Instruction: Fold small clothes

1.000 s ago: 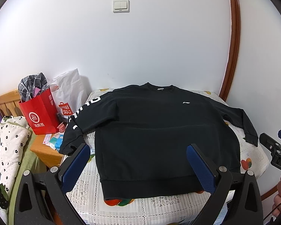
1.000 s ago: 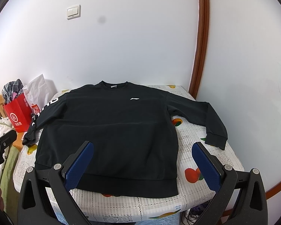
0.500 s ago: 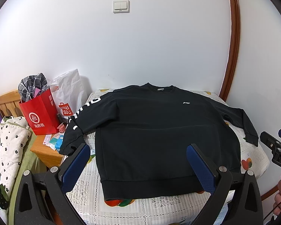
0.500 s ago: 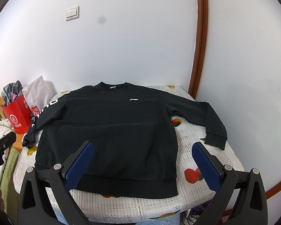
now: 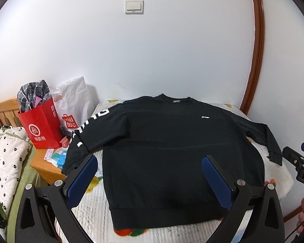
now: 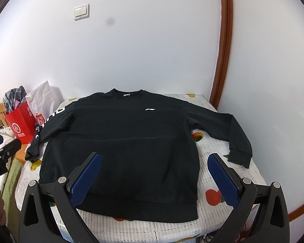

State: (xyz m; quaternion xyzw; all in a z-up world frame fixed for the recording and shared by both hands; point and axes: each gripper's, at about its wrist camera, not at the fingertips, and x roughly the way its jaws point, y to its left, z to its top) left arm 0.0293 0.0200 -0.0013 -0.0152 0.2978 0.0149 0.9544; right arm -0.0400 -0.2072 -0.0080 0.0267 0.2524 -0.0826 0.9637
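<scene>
Plain white wall (image 5: 172, 50) with a double light switch (image 5: 134, 6), curved brown wooden trim (image 6: 223, 50) at the right, table under a fruit-print cloth (image 6: 212, 198), wooden nightstand (image 5: 43, 165) at the left, wooden headboard (image 5: 5, 110), even soft light

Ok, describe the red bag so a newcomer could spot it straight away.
Start at the table with the black sweatshirt spread on it, then look past its left edge to the low wooden stand. The red bag stands there, beside a white bag. It alone is bright red, with a white round logo and checked cloth poking out.
</scene>
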